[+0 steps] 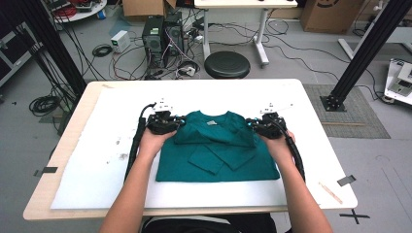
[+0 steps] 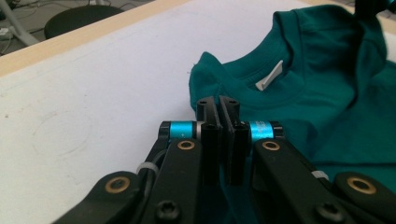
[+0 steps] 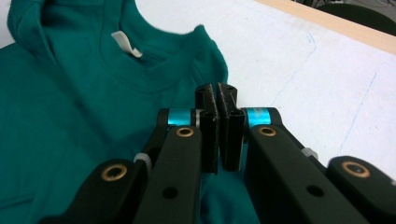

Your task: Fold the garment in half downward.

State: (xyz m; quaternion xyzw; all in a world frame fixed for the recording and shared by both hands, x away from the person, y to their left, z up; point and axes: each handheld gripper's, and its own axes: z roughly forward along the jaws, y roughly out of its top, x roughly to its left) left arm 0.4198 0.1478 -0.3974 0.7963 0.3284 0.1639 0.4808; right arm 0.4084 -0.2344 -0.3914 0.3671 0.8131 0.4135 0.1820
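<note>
A teal T-shirt (image 1: 218, 155) lies front up on the white sheet, its sleeves folded in across the chest and its white neck label (image 1: 211, 123) showing. My left gripper (image 1: 180, 122) is at the shirt's left shoulder, my right gripper (image 1: 251, 124) at its right shoulder. In the left gripper view the jaws (image 2: 218, 103) are pressed together with teal cloth (image 2: 327, 93) running in under them. The right gripper view shows the same: the right gripper (image 3: 217, 91) has its jaws together on the shoulder edge of the shirt (image 3: 70, 107). Both shoulders are bunched and slightly raised at the jaws.
The white sheet (image 1: 97, 160) covers most of the wooden table (image 1: 58, 145). A thin wooden stick (image 1: 330, 192) and black tape marks lie near the front right corner. Beyond the far edge stand a black stool (image 1: 227, 64), computer towers (image 1: 163, 34) and cables.
</note>
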